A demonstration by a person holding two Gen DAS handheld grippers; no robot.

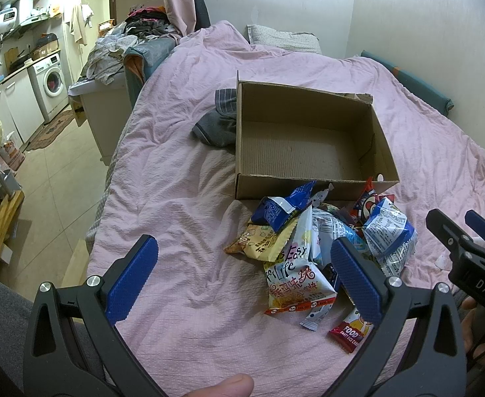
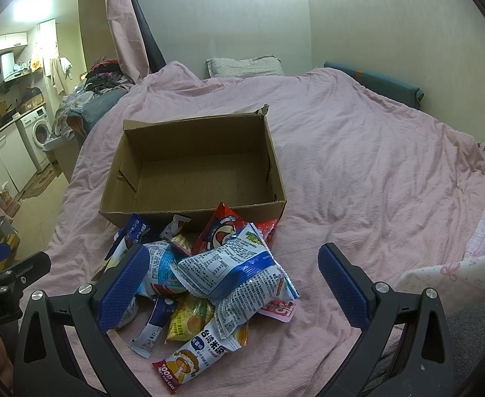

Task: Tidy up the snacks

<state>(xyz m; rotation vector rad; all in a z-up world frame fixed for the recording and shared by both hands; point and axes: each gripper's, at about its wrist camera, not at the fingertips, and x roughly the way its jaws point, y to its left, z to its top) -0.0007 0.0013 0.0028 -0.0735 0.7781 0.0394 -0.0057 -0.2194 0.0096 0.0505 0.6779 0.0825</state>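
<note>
Hovering with both my left gripper (image 1: 244, 276) and right gripper (image 2: 234, 286) spread wide and empty, I face crinkled snack packets (image 2: 229, 274) heaped near the open brown cardboard box (image 2: 193, 165) on the pink bedsheet (image 2: 374, 172).

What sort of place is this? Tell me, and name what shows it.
Likely a small studio flat: a bed under a wrinkled pink cotton cover, a white front-loading washing machine beside white kitchen cabinets.

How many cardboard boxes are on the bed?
1. The cardboard box sits open and empty on the pink bedcover, just behind the snack pile. None looks hidden.
</note>
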